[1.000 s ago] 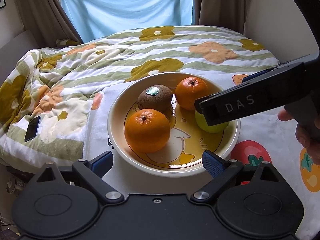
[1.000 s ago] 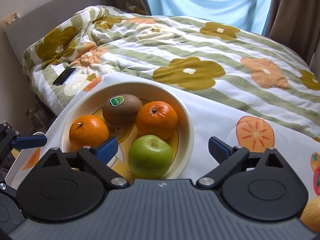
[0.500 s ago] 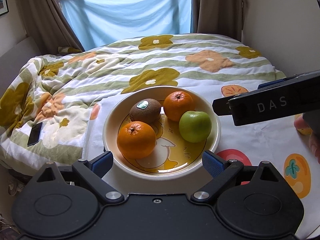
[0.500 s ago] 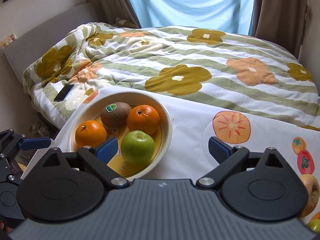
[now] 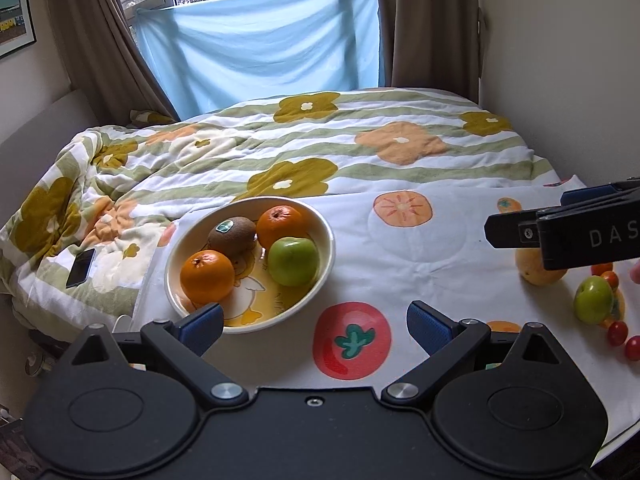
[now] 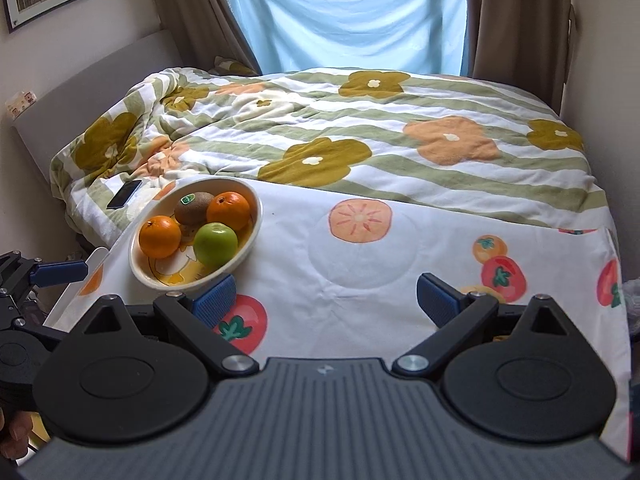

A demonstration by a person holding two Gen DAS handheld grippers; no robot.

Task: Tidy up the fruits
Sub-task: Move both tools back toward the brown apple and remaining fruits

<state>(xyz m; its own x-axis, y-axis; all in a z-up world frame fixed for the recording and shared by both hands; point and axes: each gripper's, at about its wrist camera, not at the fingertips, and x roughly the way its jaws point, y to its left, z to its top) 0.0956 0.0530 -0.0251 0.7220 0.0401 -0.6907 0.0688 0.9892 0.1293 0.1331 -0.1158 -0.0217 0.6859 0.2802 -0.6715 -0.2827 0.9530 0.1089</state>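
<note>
A cream bowl (image 5: 320, 256) (image 6: 256, 216) on the fruit-print cloth holds two oranges (image 5: 207, 277), a kiwi (image 5: 232, 233) and a green apple (image 5: 293, 261) (image 6: 215, 243). My left gripper (image 5: 315, 323) is open and empty, just in front of the bowl. My right gripper (image 6: 326, 298) is open and empty, back from the bowl and to its right; it also shows at the right edge of the left wrist view (image 5: 516, 229). Loose on the cloth at the right lie a yellow fruit (image 5: 538, 271), a second green apple (image 5: 593, 299) and small red tomatoes (image 5: 617, 333).
The cloth-covered table (image 6: 360, 264) stands against a bed with a flowered quilt (image 6: 360, 128). A dark phone (image 5: 80, 268) lies on the quilt at the left. A wall runs along the right, a curtained window behind.
Both grippers have pulled back and up from the bowl. The right gripper has moved off to the right, away from the green apple, which stays in the bowl. The loose fruit at right has come into view.
</note>
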